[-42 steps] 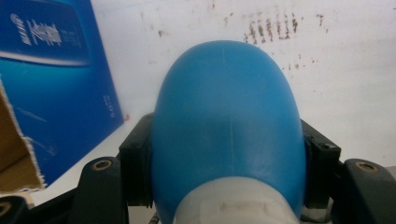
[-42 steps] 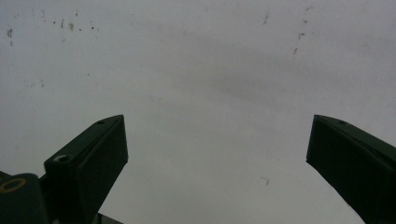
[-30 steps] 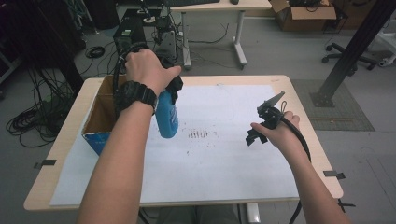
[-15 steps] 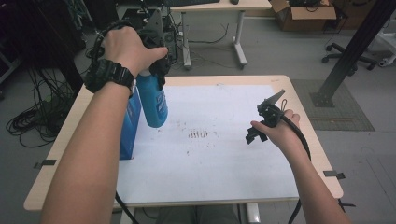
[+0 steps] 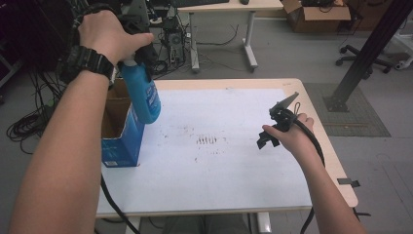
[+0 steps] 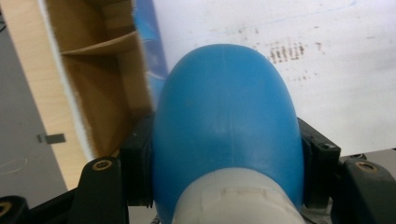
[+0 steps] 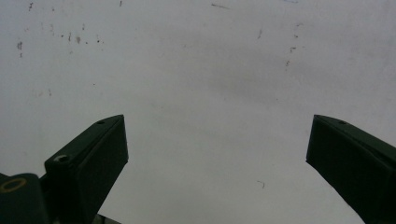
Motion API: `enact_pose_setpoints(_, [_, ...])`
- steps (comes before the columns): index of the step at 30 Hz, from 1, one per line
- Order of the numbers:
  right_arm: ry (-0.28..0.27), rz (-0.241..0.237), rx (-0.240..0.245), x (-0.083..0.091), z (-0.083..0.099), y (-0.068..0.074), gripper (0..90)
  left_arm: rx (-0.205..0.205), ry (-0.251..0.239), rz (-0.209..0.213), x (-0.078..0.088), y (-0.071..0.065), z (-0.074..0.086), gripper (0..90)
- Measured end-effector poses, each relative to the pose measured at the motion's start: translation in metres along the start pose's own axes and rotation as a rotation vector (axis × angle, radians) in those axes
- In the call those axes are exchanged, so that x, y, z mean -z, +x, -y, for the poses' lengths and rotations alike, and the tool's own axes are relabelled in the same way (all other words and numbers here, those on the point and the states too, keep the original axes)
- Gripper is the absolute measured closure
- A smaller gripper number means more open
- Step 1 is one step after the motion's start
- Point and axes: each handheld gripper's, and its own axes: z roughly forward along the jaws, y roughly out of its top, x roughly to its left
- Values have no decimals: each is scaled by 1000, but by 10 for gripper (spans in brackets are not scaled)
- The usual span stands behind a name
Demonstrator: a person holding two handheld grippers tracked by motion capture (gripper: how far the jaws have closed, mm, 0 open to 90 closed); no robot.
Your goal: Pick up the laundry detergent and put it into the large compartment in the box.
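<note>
Blue bottle [image 5: 141, 95] hangs above the counter's left edge, clamped in your left gripper [image 5: 139, 46] and lifted clear of the open cardboard box [image 5: 119, 141] that stands on that edge. You hold the bottle by its upper end, near the white collar [image 6: 238, 198], with the rounded blue body pointing down toward the counter [image 5: 234, 180]. In the left gripper view, the black jaws press against both sides of the bottle just below that collar, so the grip is tight on the plastic and the bottle's body hides the space between them. Beside the bottle in that view, the box shows a brown cardboard interior with a divider across it and a blue outer wall. From above, the bottle's lower end sits just over the box's near right rim, not touching it.

Your right gripper [image 5: 277, 126] waits near the counter's right edge, well apart from the bottle and the box. Its jaws stand wide, with nothing between them; the right gripper view looks down past them onto the bare white sheet [image 7: 201, 70] that covers the counter. A patch of dark smudges [image 5: 207, 140] marks the sheet near the counter's middle, between your two hands. A black cable [image 5: 314, 146] trails from the right gripper back along your forearm.
</note>
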Motion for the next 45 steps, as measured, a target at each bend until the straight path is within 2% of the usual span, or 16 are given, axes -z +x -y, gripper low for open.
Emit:
enact_pose_setpoints(2, [-1,1,-2,0,0,-1,55,18,-2,-2,0,8,1,371])
enact_pose_setpoints(3, [1,4,-1,-1,-1,-1,55,29,0,-16,-2,17,1,371])
enact_pose_setpoints(7, [3,6,7,-3,-2,0,56,47,3,-31,-4,31,2,372])
enact_pose_setpoints(12, [9,12,3,-5,-2,-1,56,78,-8,-10,-7,55,6,372])
enact_pose_setpoints(17, [11,14,-2,-7,-4,0,56,109,-13,-27,-9,74,9,372])
enact_pose_setpoints(28, [14,24,-10,-7,-4,0,57,132,-13,-33,-20,99,13,372])
enact_pose_setpoints(36, [24,27,-12,-10,-4,1,58,137,-11,-22,-32,104,14,372])
enact_pose_setpoints(45, [20,32,-9,-11,-4,1,58,136,1,-8,-60,106,14,372])
